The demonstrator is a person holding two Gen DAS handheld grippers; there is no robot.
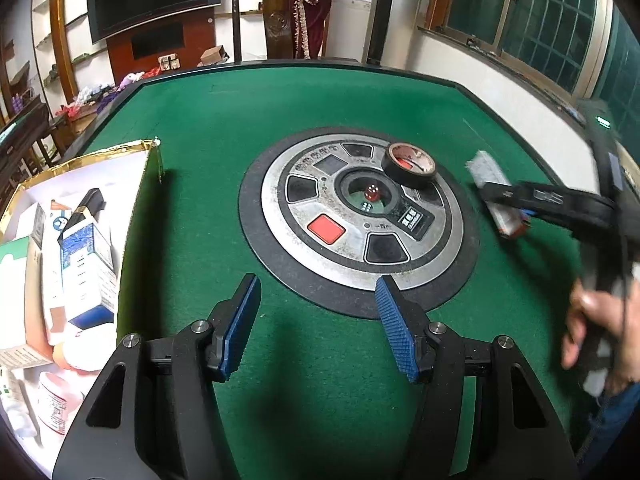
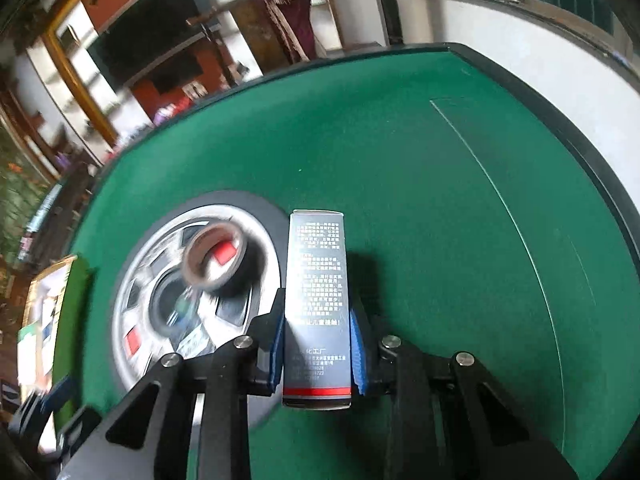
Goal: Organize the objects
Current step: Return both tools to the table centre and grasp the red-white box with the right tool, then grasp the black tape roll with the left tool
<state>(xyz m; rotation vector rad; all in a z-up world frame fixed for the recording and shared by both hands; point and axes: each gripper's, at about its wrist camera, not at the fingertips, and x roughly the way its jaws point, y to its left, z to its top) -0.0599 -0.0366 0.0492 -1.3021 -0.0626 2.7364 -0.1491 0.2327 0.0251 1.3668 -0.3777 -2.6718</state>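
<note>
My right gripper [image 2: 316, 344] is shut on a long grey carton with white print and a red band [image 2: 317, 304]; its blue pads press on both long sides. From the left wrist view the same carton [image 1: 490, 184] shows blurred in the right gripper [image 1: 505, 197] over the table's right side. A black roll of tape [image 1: 409, 164] lies on the round metal centre panel [image 1: 320, 240], seen blurred as the tape roll [image 2: 216, 260] left of the carton. My left gripper [image 1: 316, 320] stands open over the green felt with nothing between its fingers.
A gold-edged white box [image 1: 148, 184] at the left holds several cartons, tubes and a jar. The centre panel has a dice dome [image 1: 370, 196] and a red button [image 1: 327, 229]. A person's hand [image 1: 596, 320] holds the right gripper. The table's raised dark rim [image 1: 520, 104] runs around the felt.
</note>
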